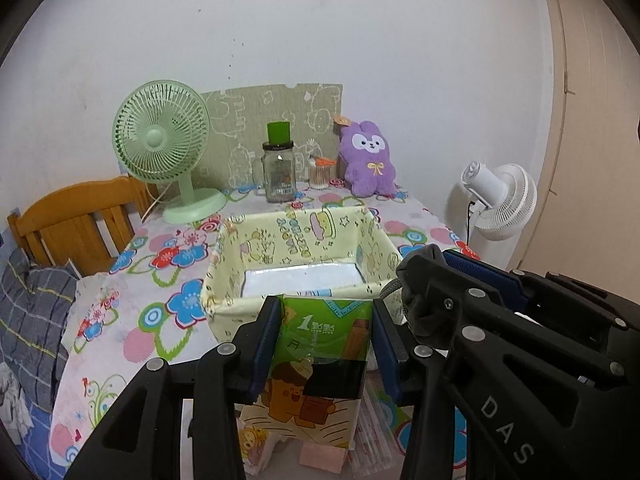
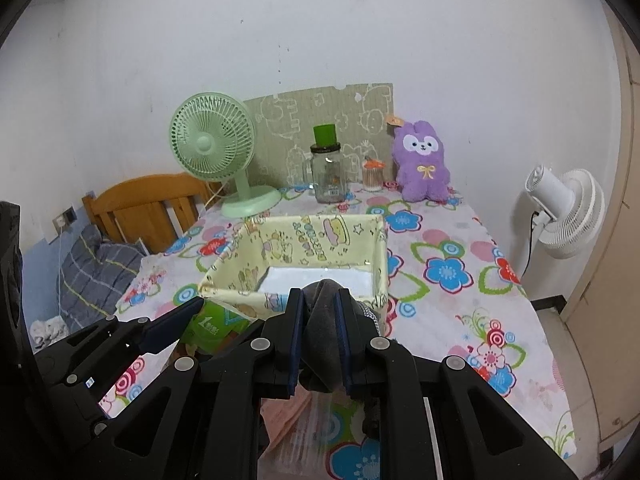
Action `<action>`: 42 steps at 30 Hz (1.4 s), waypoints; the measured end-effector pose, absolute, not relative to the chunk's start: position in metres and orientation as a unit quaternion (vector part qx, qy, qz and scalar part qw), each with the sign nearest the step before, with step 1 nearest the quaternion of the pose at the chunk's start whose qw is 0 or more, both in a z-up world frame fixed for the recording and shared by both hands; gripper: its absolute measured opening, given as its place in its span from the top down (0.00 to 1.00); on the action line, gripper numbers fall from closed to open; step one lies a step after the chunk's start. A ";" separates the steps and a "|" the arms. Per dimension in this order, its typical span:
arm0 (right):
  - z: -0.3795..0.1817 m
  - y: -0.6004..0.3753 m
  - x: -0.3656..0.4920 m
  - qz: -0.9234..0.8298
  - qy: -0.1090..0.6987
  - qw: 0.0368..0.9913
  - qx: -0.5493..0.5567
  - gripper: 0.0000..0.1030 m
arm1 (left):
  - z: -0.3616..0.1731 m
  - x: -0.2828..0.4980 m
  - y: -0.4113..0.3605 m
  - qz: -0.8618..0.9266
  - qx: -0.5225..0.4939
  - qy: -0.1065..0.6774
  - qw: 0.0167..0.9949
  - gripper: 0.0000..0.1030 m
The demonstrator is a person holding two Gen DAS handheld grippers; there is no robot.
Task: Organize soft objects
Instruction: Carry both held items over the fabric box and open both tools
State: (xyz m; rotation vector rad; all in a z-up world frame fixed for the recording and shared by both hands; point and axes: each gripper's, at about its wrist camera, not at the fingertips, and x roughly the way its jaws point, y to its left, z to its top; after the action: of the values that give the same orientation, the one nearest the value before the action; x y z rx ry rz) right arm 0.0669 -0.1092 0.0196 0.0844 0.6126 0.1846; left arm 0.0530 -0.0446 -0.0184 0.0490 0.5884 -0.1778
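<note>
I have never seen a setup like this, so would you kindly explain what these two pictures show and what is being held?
No robot here: a person carries two handheld grippers, each with a fisheye camera looking along its fingers. The left wrist view shows the left gripper clamped on a green tissue pack. The right wrist view shows the right gripper shut on a dark grey cloth. Ahead, on a flowered tablecloth, stands a yellow fabric basket. Behind it are a green fan, a glass jar and a purple plush toy.
</note>
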 end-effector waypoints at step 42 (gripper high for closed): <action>0.020 -0.109 0.178 0.061 0.290 0.952 0.071 0.82 | -0.017 0.160 -0.028 -0.045 -0.003 0.284 0.958 0.56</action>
State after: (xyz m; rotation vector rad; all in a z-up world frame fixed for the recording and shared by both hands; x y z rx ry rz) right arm 0.1777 -0.1090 0.0202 0.1448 0.5893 0.1238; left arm 0.1604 -0.0283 -0.0169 -0.0060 0.5759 -0.0908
